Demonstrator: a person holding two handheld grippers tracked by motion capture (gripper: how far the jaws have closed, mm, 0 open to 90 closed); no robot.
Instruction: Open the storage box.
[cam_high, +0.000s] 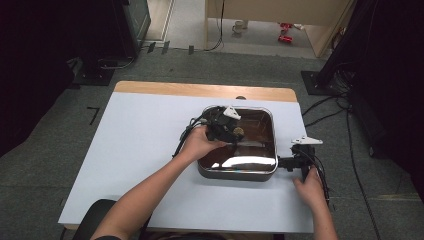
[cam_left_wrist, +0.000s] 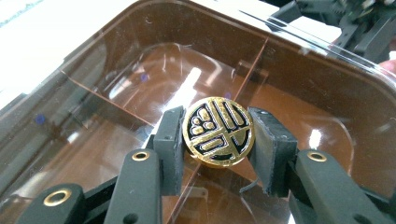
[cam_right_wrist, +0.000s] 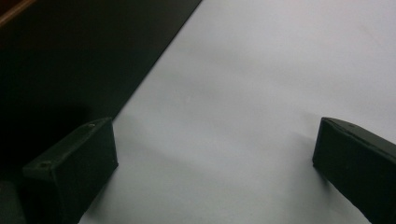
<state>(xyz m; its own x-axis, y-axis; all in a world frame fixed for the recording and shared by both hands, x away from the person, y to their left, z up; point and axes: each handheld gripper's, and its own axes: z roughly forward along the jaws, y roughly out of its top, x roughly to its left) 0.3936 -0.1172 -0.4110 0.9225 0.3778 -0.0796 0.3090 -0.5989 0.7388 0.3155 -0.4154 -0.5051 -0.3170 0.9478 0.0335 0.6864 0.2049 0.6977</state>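
Gripping the round gold-and-black knob (cam_left_wrist: 218, 131) at the centre of the brown translucent square box lid (cam_left_wrist: 140, 74), your left gripper (cam_left_wrist: 215, 140) has both pads clamped on its rim, while your right gripper (cam_right_wrist: 212, 172), jaws apart, rests on the white table (cam_right_wrist: 261, 93) beside the box.

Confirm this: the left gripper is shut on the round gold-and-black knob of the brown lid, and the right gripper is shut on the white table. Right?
Not quite. The left gripper does pinch the knob of the lid, but the right gripper is open: the right gripper view shows its jaws wide apart over the table, with nothing between them.
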